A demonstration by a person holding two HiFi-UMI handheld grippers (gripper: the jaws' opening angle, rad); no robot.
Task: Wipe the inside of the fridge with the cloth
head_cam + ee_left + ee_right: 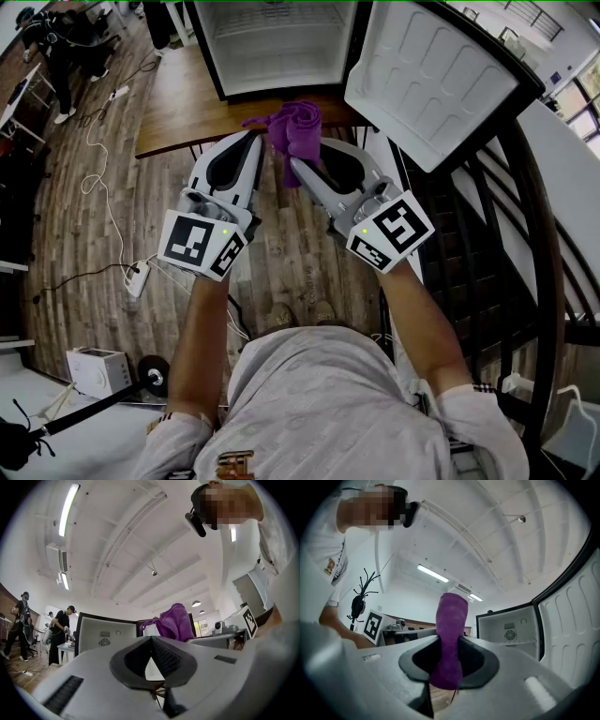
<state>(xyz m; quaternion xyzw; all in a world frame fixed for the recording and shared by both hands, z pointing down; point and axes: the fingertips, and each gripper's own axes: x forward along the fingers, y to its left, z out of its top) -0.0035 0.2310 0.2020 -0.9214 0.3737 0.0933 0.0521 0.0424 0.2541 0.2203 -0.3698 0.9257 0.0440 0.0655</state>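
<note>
Now, left gripper: tips pressed together, nothing between them, sitting just beside the cloth.
Right gripper: clamped tight on the cloth, squeezing its lower part.
Cloth: purple, bunched, sticking up out of the right gripper, held over the table edge in front of the fridge.
Table: wooden, the fridge stands on it.
Fridge: white inside, wide open, door swung out to the right.

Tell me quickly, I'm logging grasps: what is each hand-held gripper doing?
Left hand-held gripper: closed, empty.
Right hand-held gripper: closed on the purple cloth.
</note>
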